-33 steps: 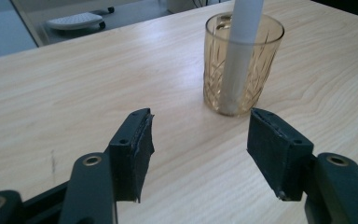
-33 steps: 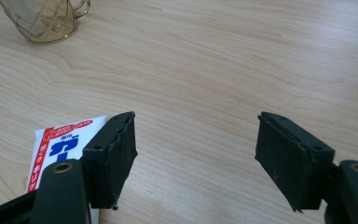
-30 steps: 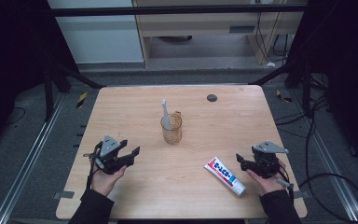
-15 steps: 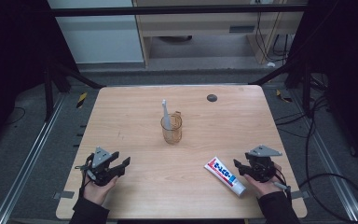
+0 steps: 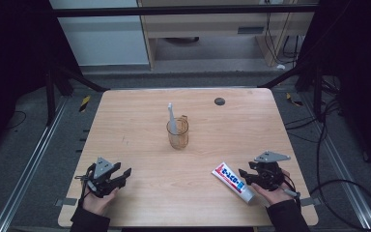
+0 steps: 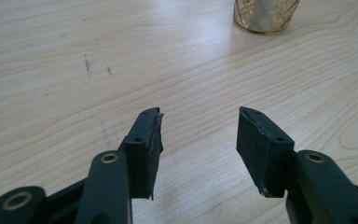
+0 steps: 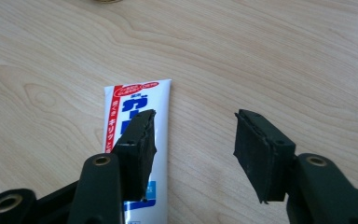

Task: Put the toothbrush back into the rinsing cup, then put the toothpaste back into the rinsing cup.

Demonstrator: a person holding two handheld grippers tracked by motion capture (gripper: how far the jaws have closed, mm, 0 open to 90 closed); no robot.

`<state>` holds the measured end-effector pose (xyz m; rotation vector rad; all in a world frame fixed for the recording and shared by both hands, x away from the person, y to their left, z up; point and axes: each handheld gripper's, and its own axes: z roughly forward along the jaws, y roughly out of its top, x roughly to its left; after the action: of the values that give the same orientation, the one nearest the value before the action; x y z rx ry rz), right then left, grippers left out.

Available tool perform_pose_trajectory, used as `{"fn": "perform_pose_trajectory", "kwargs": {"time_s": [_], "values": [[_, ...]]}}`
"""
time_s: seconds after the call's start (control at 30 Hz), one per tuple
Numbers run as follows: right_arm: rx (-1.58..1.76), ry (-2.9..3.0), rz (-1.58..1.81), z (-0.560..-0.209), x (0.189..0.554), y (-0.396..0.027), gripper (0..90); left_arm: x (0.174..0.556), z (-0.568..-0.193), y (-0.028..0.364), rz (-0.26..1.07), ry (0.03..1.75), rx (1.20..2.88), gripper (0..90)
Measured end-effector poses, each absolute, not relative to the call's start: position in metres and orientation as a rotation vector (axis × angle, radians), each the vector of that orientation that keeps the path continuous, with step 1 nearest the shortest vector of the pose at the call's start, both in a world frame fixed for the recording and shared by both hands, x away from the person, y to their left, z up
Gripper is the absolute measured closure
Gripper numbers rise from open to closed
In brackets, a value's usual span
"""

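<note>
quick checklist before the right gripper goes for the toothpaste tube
1. Tube flat on the table, free of other things: ok.
2. Right gripper jaws apart, having just been closing, nothing between them: ok.
3. Tube centred between the jaws: not ok; it lies under the left jaw.
4. Left gripper open and far from the tube: ok.
5. Cup with the toothbrush out of the path: ok.
6. Cap tight: cannot tell.

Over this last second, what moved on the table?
The left gripper drew back toward the table's near edge, and both grippers' jaws have just been closing, with nothing between them. The right gripper stayed beside the toothpaste tube; tube and cup kept still.
</note>
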<state>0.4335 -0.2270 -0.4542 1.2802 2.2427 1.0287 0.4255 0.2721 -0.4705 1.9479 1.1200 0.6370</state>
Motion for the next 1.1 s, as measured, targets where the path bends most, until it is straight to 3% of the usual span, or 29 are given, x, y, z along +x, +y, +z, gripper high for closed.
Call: {"fn": "perform_pose_trajectory", "kwargs": {"time_s": [0.7, 1.1], "values": [[1.247, 2.384, 0.88, -0.446, 0.439, -0.2, 41.1, 0.431, -0.477, 0.288, 0.661, 1.191, 1.938, 37.6], [1.237, 2.45, 0.82, -0.446, 0.443, -0.189, 39.1, 0.434, -0.479, 0.289, 0.657, 1.189, 1.952, 36.3]]}}
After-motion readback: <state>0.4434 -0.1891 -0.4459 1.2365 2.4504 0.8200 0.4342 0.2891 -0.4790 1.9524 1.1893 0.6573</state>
